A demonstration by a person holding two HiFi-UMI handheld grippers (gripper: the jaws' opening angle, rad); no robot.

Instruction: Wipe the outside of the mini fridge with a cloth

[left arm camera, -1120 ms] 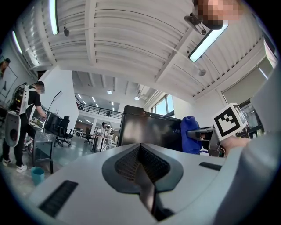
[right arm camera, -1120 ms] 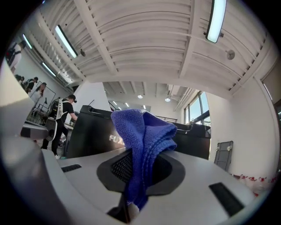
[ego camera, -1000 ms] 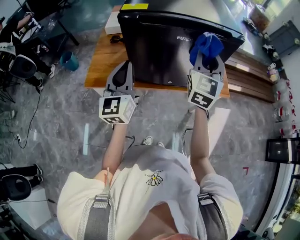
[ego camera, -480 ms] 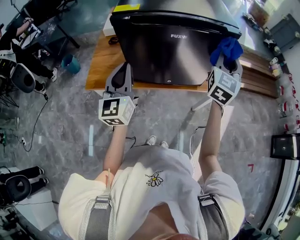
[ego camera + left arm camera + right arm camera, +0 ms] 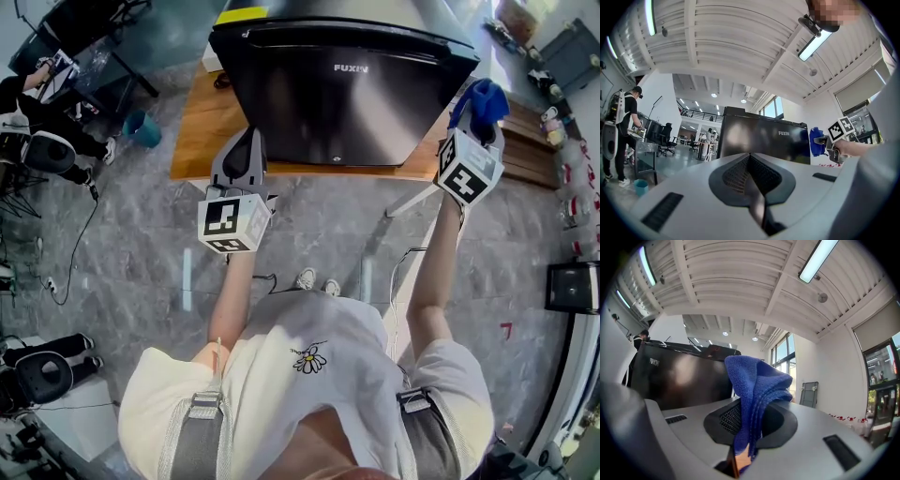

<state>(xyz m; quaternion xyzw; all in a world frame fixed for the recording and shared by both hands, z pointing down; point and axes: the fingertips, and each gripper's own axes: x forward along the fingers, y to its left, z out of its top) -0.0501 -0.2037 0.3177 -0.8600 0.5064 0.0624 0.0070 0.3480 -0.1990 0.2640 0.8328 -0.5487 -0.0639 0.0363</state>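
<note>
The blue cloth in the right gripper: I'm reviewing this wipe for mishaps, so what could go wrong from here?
1. The right gripper pinches the blue cloth by one fold, with most of it bunched loose above the jaws; dragging could pull it out.
2. The mini fridge is glossy; bare jaws might scrape it.
3. The left gripper is shut and apart from the fridge, so a push might shift it on the wooden table.
</note>
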